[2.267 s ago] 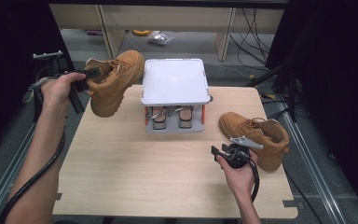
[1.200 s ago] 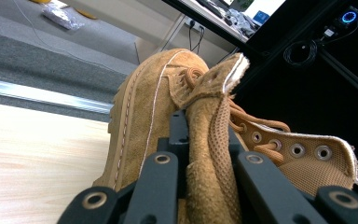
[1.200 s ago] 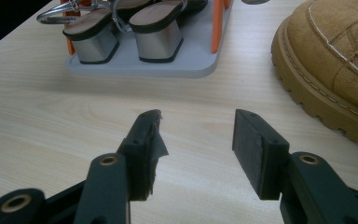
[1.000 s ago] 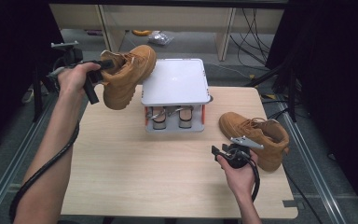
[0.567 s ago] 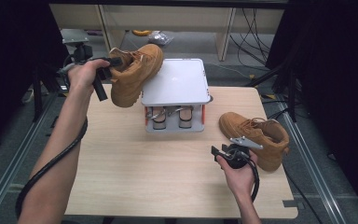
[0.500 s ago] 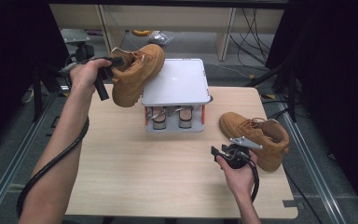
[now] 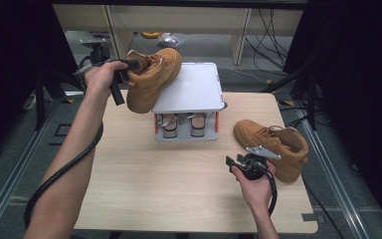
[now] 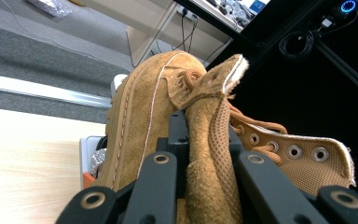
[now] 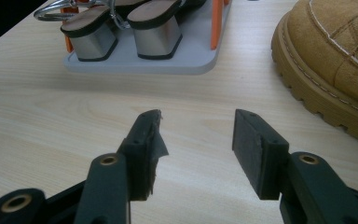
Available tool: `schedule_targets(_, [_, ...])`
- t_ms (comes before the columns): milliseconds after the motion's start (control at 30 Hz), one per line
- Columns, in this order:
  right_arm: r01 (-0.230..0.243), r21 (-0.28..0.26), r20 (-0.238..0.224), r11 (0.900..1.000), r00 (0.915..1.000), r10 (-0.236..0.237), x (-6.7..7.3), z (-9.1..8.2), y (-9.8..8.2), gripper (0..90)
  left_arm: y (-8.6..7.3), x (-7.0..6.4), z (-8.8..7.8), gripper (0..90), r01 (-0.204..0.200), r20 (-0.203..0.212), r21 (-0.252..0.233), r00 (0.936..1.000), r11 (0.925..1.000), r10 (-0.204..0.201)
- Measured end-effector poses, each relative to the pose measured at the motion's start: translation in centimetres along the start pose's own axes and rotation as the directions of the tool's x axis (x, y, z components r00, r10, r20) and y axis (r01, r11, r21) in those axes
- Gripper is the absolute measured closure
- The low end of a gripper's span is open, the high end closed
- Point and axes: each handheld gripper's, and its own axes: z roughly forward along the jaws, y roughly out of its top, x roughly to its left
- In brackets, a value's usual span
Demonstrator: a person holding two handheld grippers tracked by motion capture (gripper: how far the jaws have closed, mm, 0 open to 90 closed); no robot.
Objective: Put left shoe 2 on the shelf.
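Above the rack's (image 7: pixel 186 94) far-left corner, the left gripper (image 8: pixel 200 140) pinches the boot's (image 7: pixel 151 79) soft collar. That suede flexes, so the heavy sole sags. Right gripper (image 9: pixel 196 140) waits agape, empty.

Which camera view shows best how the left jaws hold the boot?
The left gripper view: the left gripper pinches the raised boot by its collar edge. The high view shows that boot above the rack's top, the grip hidden.

Table (image 7: pixel 129 199): shoe rack (image 7: pixel 186 134), boot (image 7: pixel 273 147).
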Motion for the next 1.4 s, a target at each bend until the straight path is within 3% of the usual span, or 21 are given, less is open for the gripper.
schedule_targets(33, [0.02, -0.004, 0.001, 1.0, 0.9998, -0.02, -0.2, 0.0, 0.0, 52.5, 0.0, -0.2, 0.1, 81.2, 0.002, -0.006, 0.001, 1.0, 1.0, -0.002])
schedule_targets(200, [0.021, -0.005, 0.007, 1.0, 0.9998, -0.021, -0.3, 0.0, 0.0, 52.7, -0.2, -0.6, 0.6, 81.1, 0.007, 0.002, 0.006, 1.0, 1.0, -0.007])
schedule_targets(333, [-0.008, 0.005, 0.002, 1.0, 1.0, 0.008, 0.0, 0.0, -0.1, 52.9, -0.2, -1.0, 1.0, 80.9, 0.006, 0.001, 0.012, 1.0, 0.9999, -0.006])
schedule_targets(600, [0.014, 0.001, 0.014, 1.0, 0.9998, -0.014, -0.2, 0.1, -0.1, 53.2, -0.5, -1.7, 1.9, 80.4, -0.011, -0.006, 0.013, 0.9999, 0.9999, 0.011])
schedule_targets(800, [-0.004, 0.01, 0.008, 1.0, 1.0, 0.004, 0.0, 0.1, -0.2, 53.1, -0.3, -1.5, 2.4, 78.1, 0.004, -0.024, 0.02, 0.9997, 0.9998, -0.003])
schedule_targets(967, [-0.009, 0.002, 0.003, 1.0, 1.0, 0.009, 0.0, 0.2, -0.2, 53.0, 0.1, -1.2, 2.5, 75.9, -0.031, -0.03, 0.04, 0.999, 0.9987, 0.033])
schedule_targets(1067, [-0.005, 0.014, 0.005, 1.0, 1.0, 0.005, 0.0, 0.1, -0.2, 52.9, 0.0, -1.2, 2.6, 74.2, -0.012, -0.032, 0.031, 0.9994, 0.9995, 0.013])
schedule_targets(1267, [0.0, 0.017, 0.014, 1.0, 0.9999, 0.0, 0.0, 0.2, -0.2, 52.4, 0.0, -1.1, 2.4, 68.0, -0.064, -0.016, 0.021, 0.9978, 0.9977, 0.064])
schedule_targets(1400, [0.002, 0.022, 0.004, 1.0, 1.0, -0.002, 0.1, 0.2, -0.2, 51.8, 0.0, -0.8, 2.3, 53.9, -0.127, -0.014, -0.023, 0.9919, 0.9917, 0.127])
